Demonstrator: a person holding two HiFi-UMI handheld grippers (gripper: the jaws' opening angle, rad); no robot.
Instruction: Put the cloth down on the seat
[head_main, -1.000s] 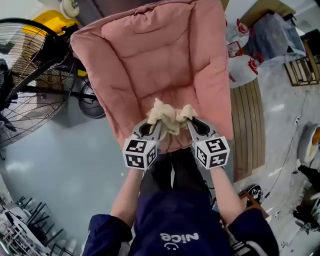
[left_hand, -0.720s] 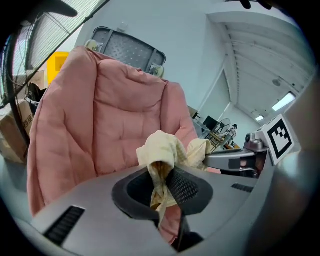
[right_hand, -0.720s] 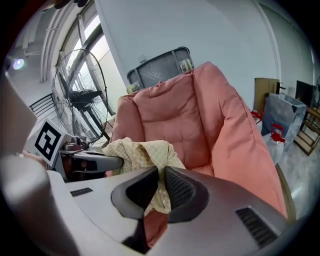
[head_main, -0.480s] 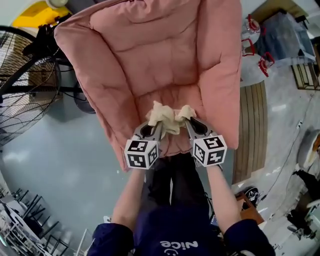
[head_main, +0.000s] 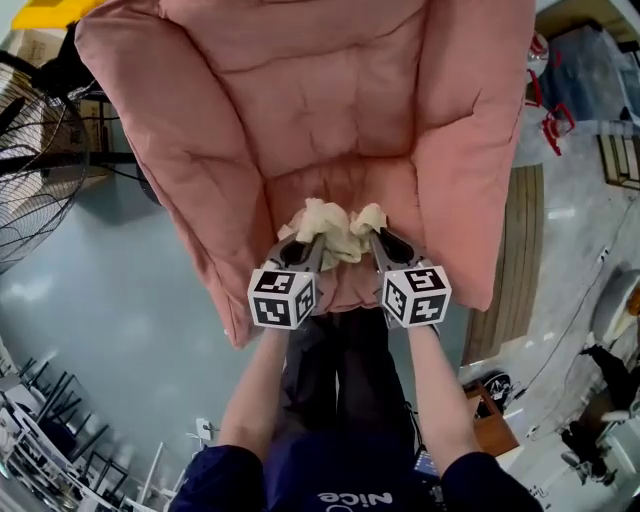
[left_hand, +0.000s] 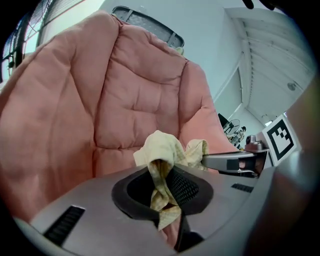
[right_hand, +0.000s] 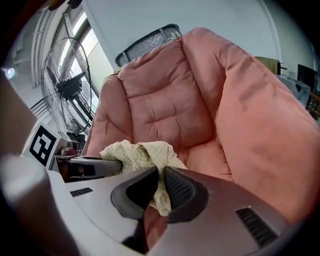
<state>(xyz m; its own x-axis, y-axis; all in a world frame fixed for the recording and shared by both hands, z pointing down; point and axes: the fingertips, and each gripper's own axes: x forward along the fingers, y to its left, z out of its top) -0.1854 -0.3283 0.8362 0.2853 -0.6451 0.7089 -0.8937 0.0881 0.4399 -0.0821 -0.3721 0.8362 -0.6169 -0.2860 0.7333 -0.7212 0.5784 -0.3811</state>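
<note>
Big fan (head_main: 30, 190) sits at 9 o'clock in the head view and isn't part of this. The left gripper (head_main: 308, 245) has its jaws clamped tight on one end of the yellowish cloth (head_main: 335, 225). The cloth is bunched up dead centre, right at the front of the pink seat (head_main: 340, 180), and I can't tell if it's touching yet. The right gripper (head_main: 377, 240) is pinching the other end. My guess is both ends are held so it lands on the cushion at 12 o'clock instead of flopping off.
</note>
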